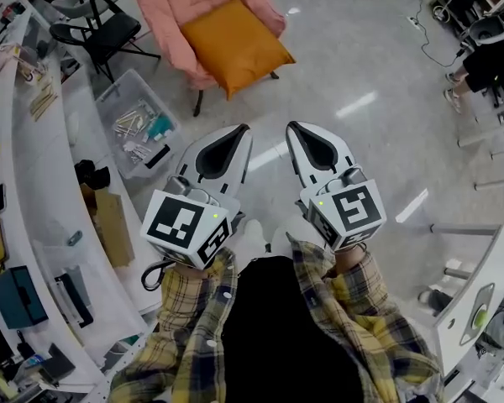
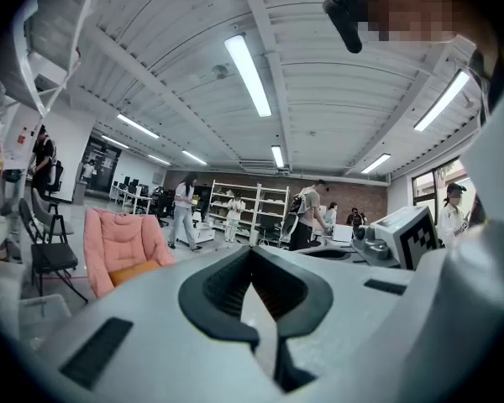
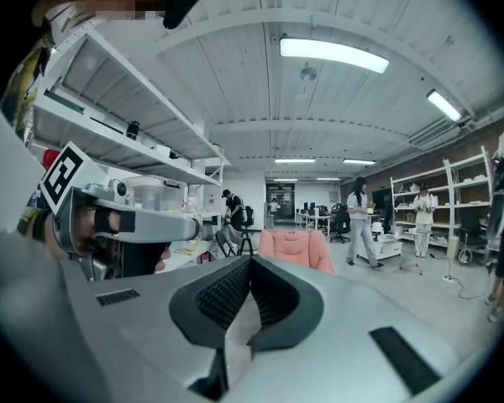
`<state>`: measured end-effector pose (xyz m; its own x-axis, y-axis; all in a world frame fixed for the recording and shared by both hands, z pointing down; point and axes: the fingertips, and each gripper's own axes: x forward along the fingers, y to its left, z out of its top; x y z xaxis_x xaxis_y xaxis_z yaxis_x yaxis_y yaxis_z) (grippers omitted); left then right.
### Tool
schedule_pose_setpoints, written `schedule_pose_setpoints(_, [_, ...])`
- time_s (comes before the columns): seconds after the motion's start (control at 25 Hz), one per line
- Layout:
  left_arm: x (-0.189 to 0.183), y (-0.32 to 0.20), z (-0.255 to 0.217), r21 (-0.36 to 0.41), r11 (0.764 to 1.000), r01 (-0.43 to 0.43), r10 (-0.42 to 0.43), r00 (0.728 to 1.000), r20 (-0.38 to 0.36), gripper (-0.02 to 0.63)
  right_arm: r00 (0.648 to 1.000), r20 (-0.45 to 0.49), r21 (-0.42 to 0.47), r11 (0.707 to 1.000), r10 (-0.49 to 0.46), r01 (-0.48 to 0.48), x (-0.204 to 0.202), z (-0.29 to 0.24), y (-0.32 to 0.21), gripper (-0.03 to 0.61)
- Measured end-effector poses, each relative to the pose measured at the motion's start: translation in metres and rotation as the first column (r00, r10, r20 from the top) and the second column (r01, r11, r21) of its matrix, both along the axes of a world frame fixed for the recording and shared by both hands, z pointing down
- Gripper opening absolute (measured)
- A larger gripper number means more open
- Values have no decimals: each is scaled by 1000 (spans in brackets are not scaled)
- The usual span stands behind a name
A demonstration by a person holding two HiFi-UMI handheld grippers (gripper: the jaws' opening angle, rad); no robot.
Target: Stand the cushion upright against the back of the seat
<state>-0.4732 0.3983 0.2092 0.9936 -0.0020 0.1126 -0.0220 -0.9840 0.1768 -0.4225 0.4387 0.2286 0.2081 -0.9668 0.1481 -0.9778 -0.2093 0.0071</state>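
Note:
An orange cushion lies flat on the seat of a pink padded chair at the top of the head view; the left gripper view shows the pink padded chair with an orange cushion edge. In the right gripper view the pink chair stands far ahead. My left gripper and right gripper are held side by side over the floor, well short of the chair. Both are shut with nothing between their jaws.
A clear plastic bin of small items stands on the floor left of the grippers, beside a long white bench. A black folding chair is left of the pink one. People stand by shelving far off.

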Motion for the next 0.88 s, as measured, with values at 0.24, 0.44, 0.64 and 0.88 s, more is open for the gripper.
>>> schedule_pose_setpoints(0.24, [-1, -3, 10, -17, 1000, -10, 10, 1000, 17, 5, 1000, 5, -17, 1000, 24, -24, 1, 7, 2, 18])
schedule_pose_setpoints(0.44, [9, -14, 16, -30, 999, 14, -13, 1000, 19, 5, 1000, 15, -32, 999, 7, -6, 11, 16, -6, 18])
schedule_pose_setpoints(0.64, [24, -31, 22, -35, 998, 54, -53, 998, 28, 5, 1000, 22, -37, 999, -16, 17, 32, 20, -21, 18])
schedule_pose_setpoints(0.88, [71, -57, 33, -38, 994, 104, -102, 993, 51, 5, 998, 42, -42, 998, -53, 55, 86, 31, -49, 18])
